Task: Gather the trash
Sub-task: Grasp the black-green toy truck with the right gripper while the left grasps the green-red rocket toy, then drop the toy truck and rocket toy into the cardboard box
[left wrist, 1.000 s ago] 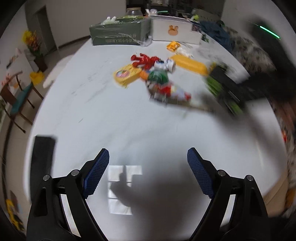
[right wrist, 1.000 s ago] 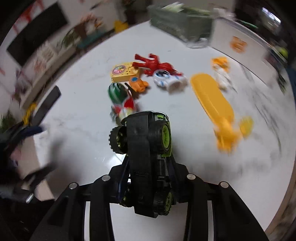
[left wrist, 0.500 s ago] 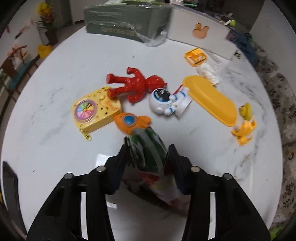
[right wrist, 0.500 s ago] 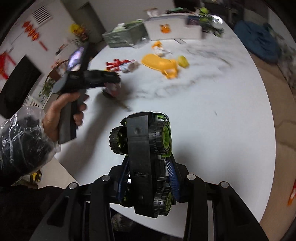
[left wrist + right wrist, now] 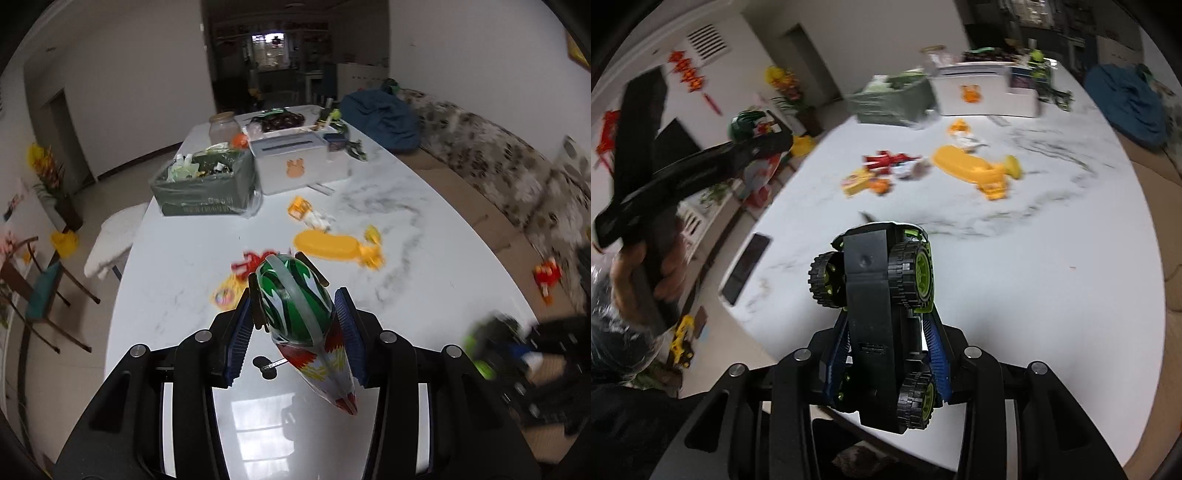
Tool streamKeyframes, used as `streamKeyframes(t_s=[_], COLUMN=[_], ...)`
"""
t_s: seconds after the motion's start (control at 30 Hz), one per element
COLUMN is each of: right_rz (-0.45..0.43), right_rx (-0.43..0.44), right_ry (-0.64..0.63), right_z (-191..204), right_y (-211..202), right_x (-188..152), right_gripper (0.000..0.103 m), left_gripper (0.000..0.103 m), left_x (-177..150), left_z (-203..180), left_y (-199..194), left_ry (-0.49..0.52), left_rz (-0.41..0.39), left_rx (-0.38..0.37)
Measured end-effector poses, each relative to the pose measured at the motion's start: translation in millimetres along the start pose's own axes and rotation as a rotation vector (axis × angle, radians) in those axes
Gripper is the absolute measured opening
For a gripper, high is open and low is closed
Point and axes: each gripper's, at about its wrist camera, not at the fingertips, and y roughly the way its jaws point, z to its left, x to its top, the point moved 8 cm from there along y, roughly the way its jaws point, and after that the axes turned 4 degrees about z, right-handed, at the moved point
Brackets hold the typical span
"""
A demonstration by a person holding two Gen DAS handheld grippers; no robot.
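The left gripper [image 5: 295,328] is clamped on a green, red and white toy [image 5: 303,321], held clear above the white marble table [image 5: 424,266]; the right gripper [image 5: 890,347] is clamped on a black and green toy car [image 5: 882,295], also off the surface. Two items are thus collected but not yet deposited. Still left on the table — a yellow dial toy [image 5: 855,181], a red figure [image 5: 886,159], a yellow oblong piece [image 5: 964,164]; the green bin [image 5: 205,184] stands beyond them.
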Motion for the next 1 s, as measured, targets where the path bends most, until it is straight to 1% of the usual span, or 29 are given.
streamKeyframes(t_s=[0.03,0.07,0.13,0.17,0.2,0.23,0.27,0.33,0.37,0.4,0.43,0.5,0.53,0.57,0.6,0.63,0.67,0.73,0.8,0.87,0.9,0.93,1.0], right_rz=[0.009,0.022,0.059,0.087,0.107,0.142,0.171,0.245,0.265,0.297,0.316,0.357,0.374,0.399,0.415,0.429,0.432,0.412,0.359,0.268,0.212,0.179,0.128], right_rx=[0.006,0.015,0.035,0.052,0.062,0.074,0.084,0.110,0.118,0.124,0.121,0.104,0.090,0.072,0.041,0.023,0.018,0.028,0.045,0.046,0.032,0.008,-0.083], right_ry=[-0.015,-0.035,-0.067,-0.085,-0.099,-0.120,-0.130,-0.139,-0.142,-0.149,-0.154,-0.166,-0.175,-0.184,-0.199,-0.207,-0.210,-0.217,-0.225,-0.233,-0.237,-0.245,-0.270], right_z=[7.0,15.6,32.6,41.6,46.8,54.8,59.7,68.3,70.2,72.4,73.2,70.7,69.4,66.3,62.5,59.8,59.3,62.0,67.3,70.1,68.6,64.2,52.6], right_y=[-0.3,-0.2,1.5,3.6,5.6,9.9,14.2,28.7,34.9,46.1,54.7,79.1,89.6,103.2,115.1,122.8,124.8,116.2,97.1,74.3,64.7,61.4,64.3], right_x=[-5.0,-12.4,-32.2,-45.0,-53.7,-69.5,-81.4,-109.3,-116.9,-128.9,-136.2,-151.6,-158.6,-166.6,-173.6,-178.8,-180.6,-177.2,-163.3,-132.0,-106.7,-88.4,-49.1], right_gripper=[0.038,0.038,0.038,0.038,0.038,0.038,0.038,0.038,0.038,0.038,0.038,0.039,0.039,0.041,0.041,0.047,0.049,0.048,0.051,0.053,0.053,0.054,0.054], left_gripper=[0.044,0.044,0.044,0.044,0.044,0.044,0.044,0.044,0.044,0.044,0.044,0.045,0.053,0.065,0.072,0.077,0.077,0.077,0.077,0.077,0.077,0.077,0.077], left_x=[-11.0,-30.7,-72.1,-99.5,-125.3,-146.1,-165.9,-203.1,-218.8,-232.1,-245.4,-263.9,-277.7,-287.9,-294.9,-302.8,-309.9,-319.9,-321.0,-314.2,-308.5,-300.9,-289.2], left_z=[-1.7,-4.0,-9.0,-11.5,-14.6,-18.5,-22.2,-30.2,-33.4,-35.3,-37.7,-40.2,-42.2,-44.0,-43.0,-42.1,-41.8,-38.7,-35.3,-30.0,-26.4,-22.3,-16.5], left_y=[-8.2,-16.6,-25.5,-29.2,-31.5,-31.1,-29.6,-20.9,-13.0,-4.3,7.7,25.4,43.3,56.1,65.5,75.4,82.5,87.4,83.1,73.7,69.3,64.5,56.0], left_ry=[0.011,0.029,0.077,0.102,0.113,0.120,0.126,0.144,0.148,0.144,0.132,0.118,0.111,0.114,0.116,0.113,0.103,0.112,0.123,0.136,0.143,0.145,0.135], left_rz=[0.018,0.045,0.109,0.149,0.187,0.218,0.254,0.330,0.363,0.390,0.416,0.449,0.480,0.501,0.515,0.534,0.546,0.570,0.572,0.555,0.541,0.523,0.489], left_rx=[-0.009,-0.016,-0.022,-0.031,-0.060,-0.099,-0.122,-0.144,-0.150,-0.151,-0.168,-0.171,-0.172,-0.157,-0.127,-0.109,-0.114,-0.098,-0.088,-0.078,-0.065,-0.054,-0.047])
